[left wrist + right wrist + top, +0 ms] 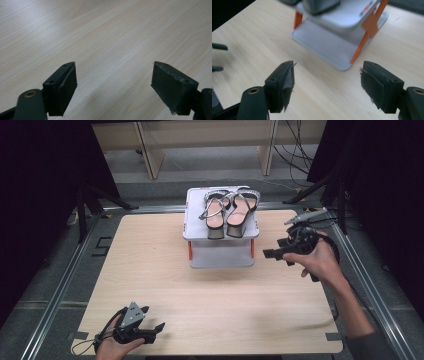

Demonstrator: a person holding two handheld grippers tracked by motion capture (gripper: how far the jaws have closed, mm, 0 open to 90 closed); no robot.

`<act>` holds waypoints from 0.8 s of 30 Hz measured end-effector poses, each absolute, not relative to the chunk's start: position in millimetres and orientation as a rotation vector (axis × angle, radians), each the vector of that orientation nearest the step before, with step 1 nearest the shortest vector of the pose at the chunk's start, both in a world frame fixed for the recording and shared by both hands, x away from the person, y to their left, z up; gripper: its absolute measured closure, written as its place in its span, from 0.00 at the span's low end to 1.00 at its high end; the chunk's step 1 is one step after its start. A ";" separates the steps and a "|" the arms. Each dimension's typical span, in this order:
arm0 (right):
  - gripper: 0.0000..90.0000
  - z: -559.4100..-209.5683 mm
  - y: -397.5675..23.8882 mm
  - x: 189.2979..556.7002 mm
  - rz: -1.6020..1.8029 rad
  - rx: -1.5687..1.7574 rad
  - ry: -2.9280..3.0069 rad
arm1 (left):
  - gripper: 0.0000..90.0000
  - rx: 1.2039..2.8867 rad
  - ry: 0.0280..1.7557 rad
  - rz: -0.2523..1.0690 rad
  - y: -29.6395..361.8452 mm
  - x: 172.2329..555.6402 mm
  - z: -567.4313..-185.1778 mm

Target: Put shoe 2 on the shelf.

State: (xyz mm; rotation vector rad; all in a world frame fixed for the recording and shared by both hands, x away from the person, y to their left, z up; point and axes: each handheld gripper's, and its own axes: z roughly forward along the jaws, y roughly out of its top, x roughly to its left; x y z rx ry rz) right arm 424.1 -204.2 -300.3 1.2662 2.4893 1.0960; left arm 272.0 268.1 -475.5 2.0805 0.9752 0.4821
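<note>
A pair of black heeled sandals [227, 211] with sparkly straps rests side by side on the top shelf of a small white rack [220, 232] with orange posts, at the back middle of the table. My right gripper [276, 253] is held above the table just right of the rack, jaws wide apart and empty. In the right gripper view, the rack's lower shelf [329, 45] and an orange post [363, 41] lie just ahead of my gripper [327, 75]. My left gripper [157, 329] sits open near the table's front left edge, over bare wood [113, 75].
The light wooden table [210, 290] has a metal frame [60, 285] along its sides. Wooden furniture legs [150, 150] and cables [300, 145] lie on the floor behind. Dark curtains flank both sides.
</note>
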 end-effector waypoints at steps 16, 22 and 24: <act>0.28 -398.8 -219.1 369.0 1.053 1.278 2.481 | 0.22 2.116 0.975 0.496 273.6 274.5 -476.2; 0.29 -434.5 -216.4 350.5 0.986 1.243 2.526 | 0.22 2.114 0.976 0.472 270.4 274.0 -477.4; 0.29 -440.8 -215.8 345.3 0.973 1.237 2.539 | 0.22 2.122 0.960 0.488 271.5 274.0 -475.4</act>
